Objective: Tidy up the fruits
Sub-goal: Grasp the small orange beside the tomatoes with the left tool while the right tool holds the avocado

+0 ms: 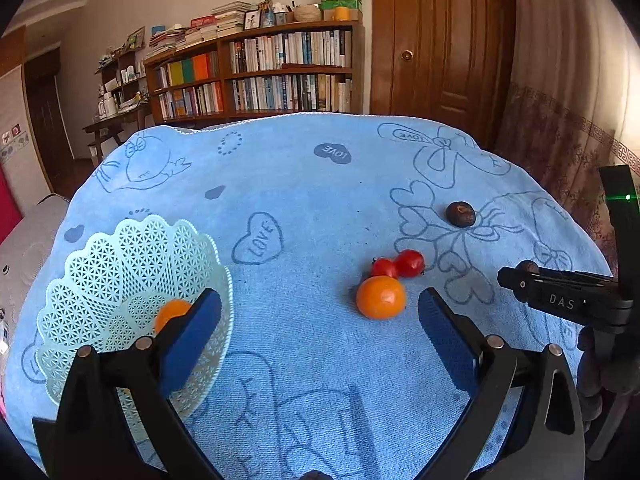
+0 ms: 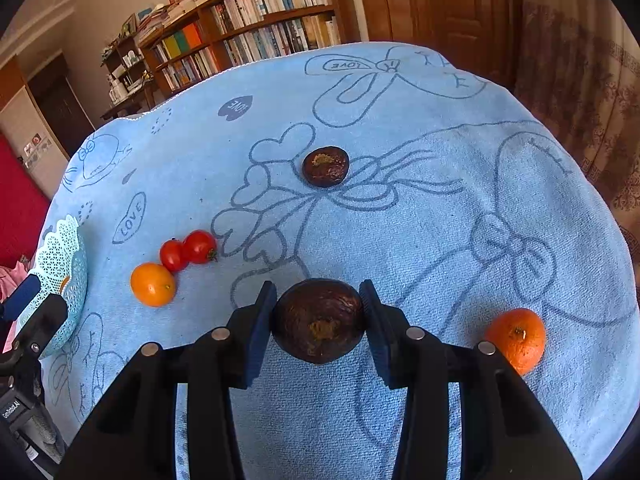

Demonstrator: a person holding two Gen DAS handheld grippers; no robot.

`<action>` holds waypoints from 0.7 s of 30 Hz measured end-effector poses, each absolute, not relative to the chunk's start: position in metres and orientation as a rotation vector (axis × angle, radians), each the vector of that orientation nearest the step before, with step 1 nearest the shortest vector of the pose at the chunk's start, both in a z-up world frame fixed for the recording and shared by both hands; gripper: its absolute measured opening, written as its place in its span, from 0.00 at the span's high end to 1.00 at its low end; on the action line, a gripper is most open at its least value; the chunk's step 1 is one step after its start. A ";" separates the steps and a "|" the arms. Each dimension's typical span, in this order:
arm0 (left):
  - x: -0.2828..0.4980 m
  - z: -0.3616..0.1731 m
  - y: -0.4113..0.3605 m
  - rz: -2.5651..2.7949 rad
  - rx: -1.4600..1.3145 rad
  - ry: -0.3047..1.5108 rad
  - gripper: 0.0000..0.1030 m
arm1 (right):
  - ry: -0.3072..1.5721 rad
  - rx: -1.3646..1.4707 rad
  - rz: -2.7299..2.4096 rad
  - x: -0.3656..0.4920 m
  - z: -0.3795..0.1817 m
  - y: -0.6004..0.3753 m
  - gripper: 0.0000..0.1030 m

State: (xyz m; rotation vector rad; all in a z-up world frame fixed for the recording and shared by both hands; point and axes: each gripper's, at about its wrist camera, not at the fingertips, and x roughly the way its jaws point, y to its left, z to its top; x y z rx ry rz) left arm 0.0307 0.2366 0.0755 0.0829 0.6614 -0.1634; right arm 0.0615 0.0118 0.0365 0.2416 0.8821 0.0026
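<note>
A: What does the right gripper [image 2: 319, 322] have?

B: Its blue-padded fingers are clenched on a dark brown, wrinkled round fruit [image 2: 319, 320], one pad against each side, over the light blue printed towel [image 2: 420, 208].

A: And the left gripper [image 1: 320, 312]?

B: Released, jaws spread wide with nothing between them. Its left finger [image 1: 192, 336] overlaps the pale green lattice plastic basket [image 1: 120, 280], which holds a small orange citrus fruit [image 1: 170, 312].

A: What lies loose on the towel?

B: A second dark brown fruit [image 2: 325, 166] farther back, two red cherry tomatoes [image 2: 188, 250] touching each other, an orange tangerine [image 2: 153, 284] just beside them, and another tangerine [image 2: 518, 338] near the right gripper's right finger.
</note>
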 end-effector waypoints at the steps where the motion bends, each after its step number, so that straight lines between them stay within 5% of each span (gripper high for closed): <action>1: 0.033 0.073 0.230 -0.175 0.091 0.669 0.03 | 0.880 0.245 0.005 0.061 0.036 0.011 0.58; 9: 0.064 0.047 0.193 -0.252 0.133 0.756 0.03 | 0.864 0.264 0.012 0.059 0.033 0.004 0.58; 21: 0.096 0.011 0.181 -0.285 0.137 0.871 0.55 | 0.858 0.262 0.023 0.059 0.034 0.008 0.58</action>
